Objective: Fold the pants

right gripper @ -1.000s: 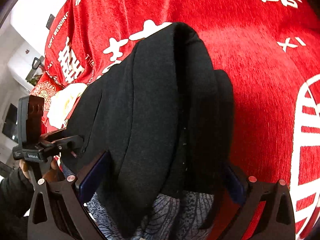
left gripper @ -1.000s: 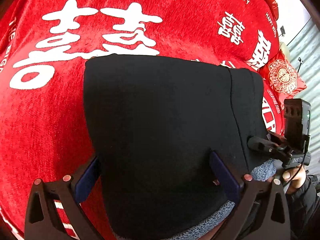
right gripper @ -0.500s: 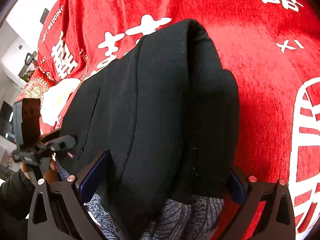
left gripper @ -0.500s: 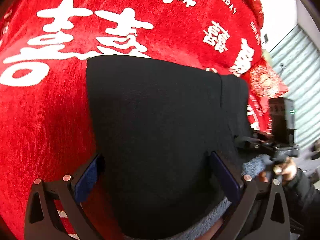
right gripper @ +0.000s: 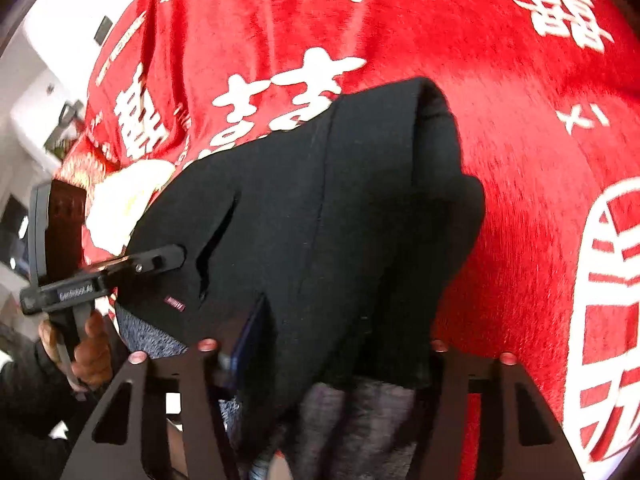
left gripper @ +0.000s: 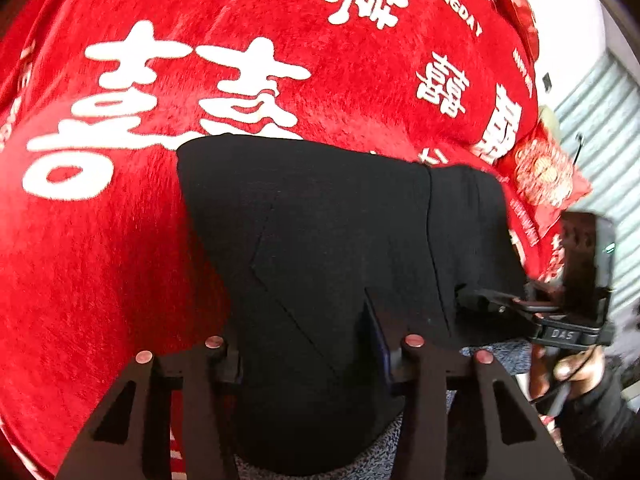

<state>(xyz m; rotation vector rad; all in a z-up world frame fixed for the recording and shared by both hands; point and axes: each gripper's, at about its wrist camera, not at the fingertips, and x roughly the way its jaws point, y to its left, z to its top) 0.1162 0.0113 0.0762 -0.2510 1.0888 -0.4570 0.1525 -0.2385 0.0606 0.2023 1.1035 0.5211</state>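
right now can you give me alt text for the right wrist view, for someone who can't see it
Folded black pants fill the centre of the frame, their near end pinched in the right gripper, lying on a red blanket printed with large white Chinese characters. At left, the left gripper, held in a bare hand, reaches the pants' side edge beside a pocket slit.

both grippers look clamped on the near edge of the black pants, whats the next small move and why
Probably lift that near edge together and carry it forward toward the far fold. Both the left gripper and the right gripper have closed on the black pants, which lie partly folded on the red blanket, with grey lining showing at the grip.
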